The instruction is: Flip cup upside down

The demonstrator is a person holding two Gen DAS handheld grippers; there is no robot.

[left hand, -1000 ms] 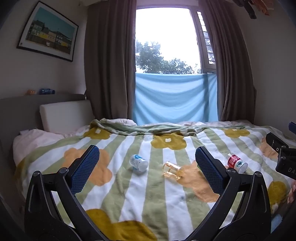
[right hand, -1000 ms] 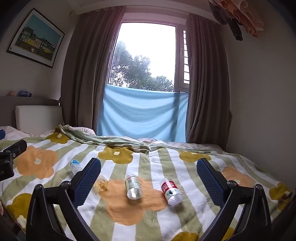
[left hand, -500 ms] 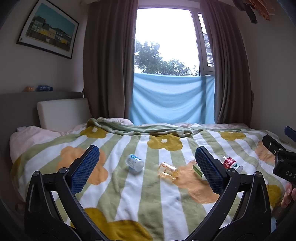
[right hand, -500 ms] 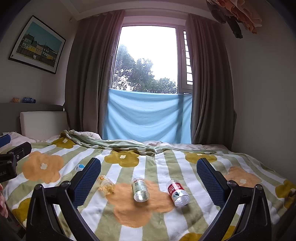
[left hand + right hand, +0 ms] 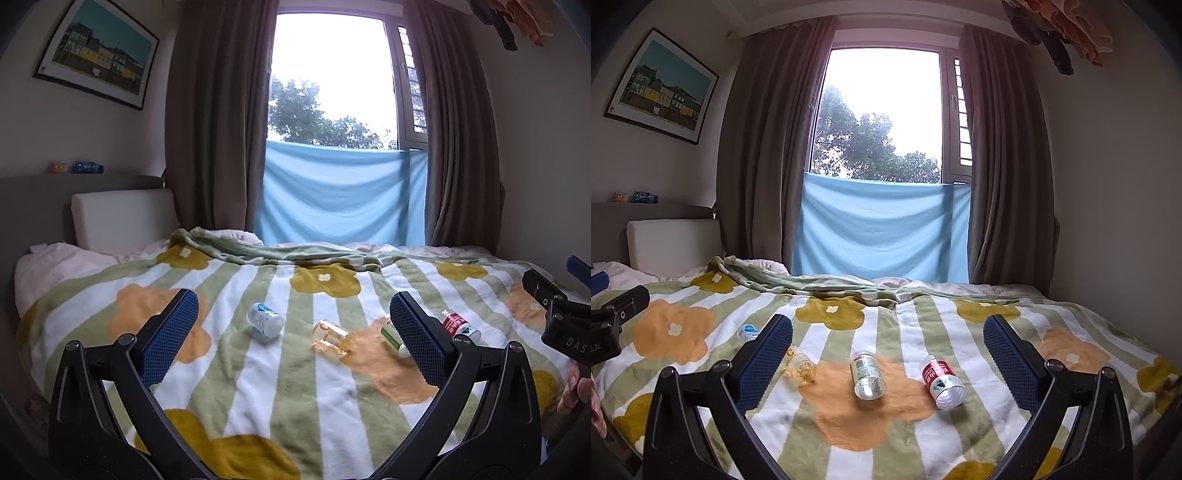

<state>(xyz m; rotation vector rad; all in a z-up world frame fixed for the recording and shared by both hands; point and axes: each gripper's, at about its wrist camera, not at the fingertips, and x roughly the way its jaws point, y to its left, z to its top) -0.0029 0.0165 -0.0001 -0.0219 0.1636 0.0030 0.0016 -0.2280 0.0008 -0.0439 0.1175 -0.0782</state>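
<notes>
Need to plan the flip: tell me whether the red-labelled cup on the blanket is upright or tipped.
Tipped. The red-labelled cup lies on its side on the blanket, its open mouth facing the camera.

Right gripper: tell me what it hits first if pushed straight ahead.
Probably the green-labelled cup, lying on its side on the blanket between the open right gripper fingers. Depth is unclear; it might pass above.

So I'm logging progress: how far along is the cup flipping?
Nothing looks done. All four cups lie on their sides on the blanket: blue, amber, green and red. Nothing is in hand: the left gripper and right gripper are both open, short of the cups. Left: grasp a cup and set it mouth down.
</notes>
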